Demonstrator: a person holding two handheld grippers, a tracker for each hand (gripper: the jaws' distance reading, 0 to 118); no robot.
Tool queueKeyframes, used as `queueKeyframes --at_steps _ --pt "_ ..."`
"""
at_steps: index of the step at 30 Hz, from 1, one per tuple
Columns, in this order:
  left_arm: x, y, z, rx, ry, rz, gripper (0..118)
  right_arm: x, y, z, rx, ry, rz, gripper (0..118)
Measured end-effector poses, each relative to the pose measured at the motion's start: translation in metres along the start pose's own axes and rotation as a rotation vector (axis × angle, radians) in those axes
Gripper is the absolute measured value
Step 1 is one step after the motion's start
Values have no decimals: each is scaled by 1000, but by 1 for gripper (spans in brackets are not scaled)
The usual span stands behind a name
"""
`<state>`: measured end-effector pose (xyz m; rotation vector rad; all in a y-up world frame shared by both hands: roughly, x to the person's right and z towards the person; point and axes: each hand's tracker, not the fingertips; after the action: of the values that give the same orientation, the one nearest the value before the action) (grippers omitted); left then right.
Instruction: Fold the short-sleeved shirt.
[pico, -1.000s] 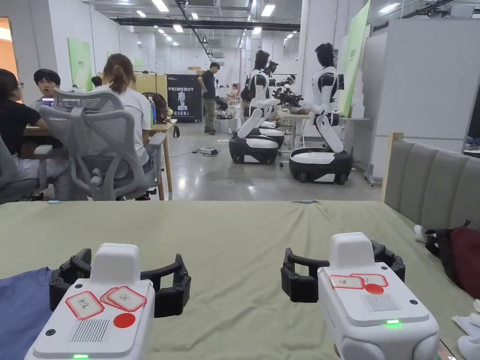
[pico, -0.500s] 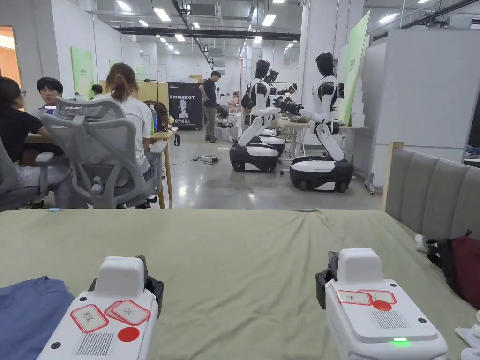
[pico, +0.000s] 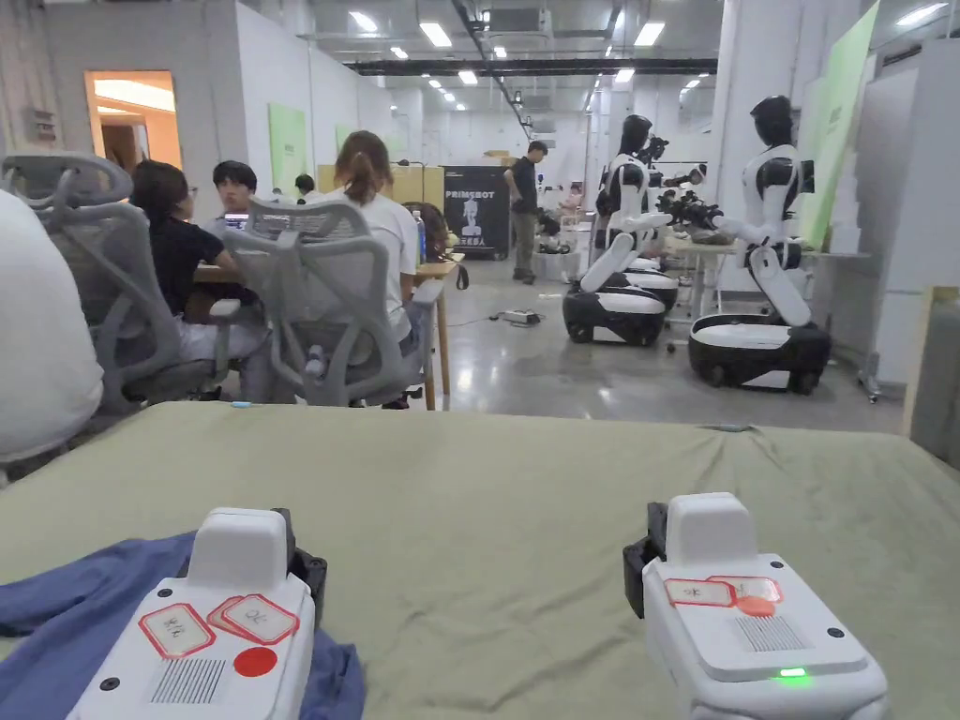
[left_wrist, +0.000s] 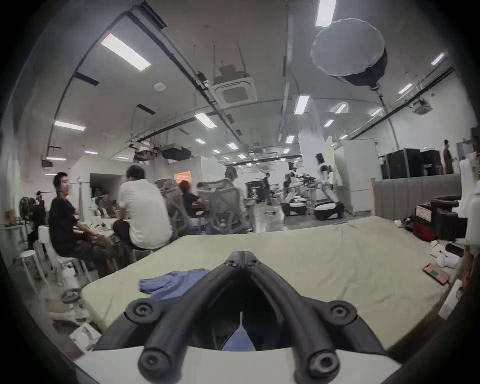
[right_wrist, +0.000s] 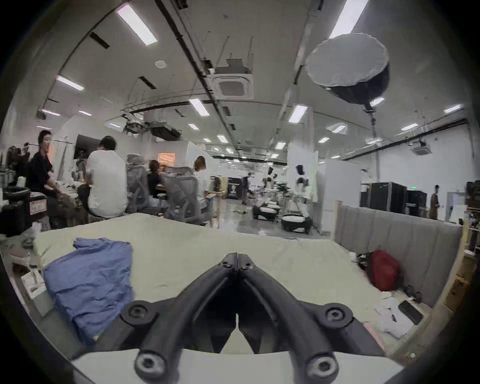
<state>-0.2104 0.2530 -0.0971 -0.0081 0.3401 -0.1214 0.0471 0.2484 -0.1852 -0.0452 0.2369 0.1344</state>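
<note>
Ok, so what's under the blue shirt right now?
The blue shirt lies crumpled on the green sheet covering the bed. Whatever sits beneath the shirt's folds is hidden; the left gripper hovers above it.

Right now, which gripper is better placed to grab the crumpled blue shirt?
Left. The left gripper hangs right over the crumpled blue shirt, with cloth showing beneath its closed jaws. The right gripper sits over bare green sheet, off to the shirt's side.

Both hand-held grippers (pico: 647, 562) now closed.
</note>
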Motion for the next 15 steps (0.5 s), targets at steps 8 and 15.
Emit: queueKeyframes --at_steps 8,15 --pt "-116 -14 25 -55 284 -8 0 -139 8 -14 3 323 2 0" --pt "-151 -35 24 -116 340 15 0 -184 6 -21 -6 392 20 0"
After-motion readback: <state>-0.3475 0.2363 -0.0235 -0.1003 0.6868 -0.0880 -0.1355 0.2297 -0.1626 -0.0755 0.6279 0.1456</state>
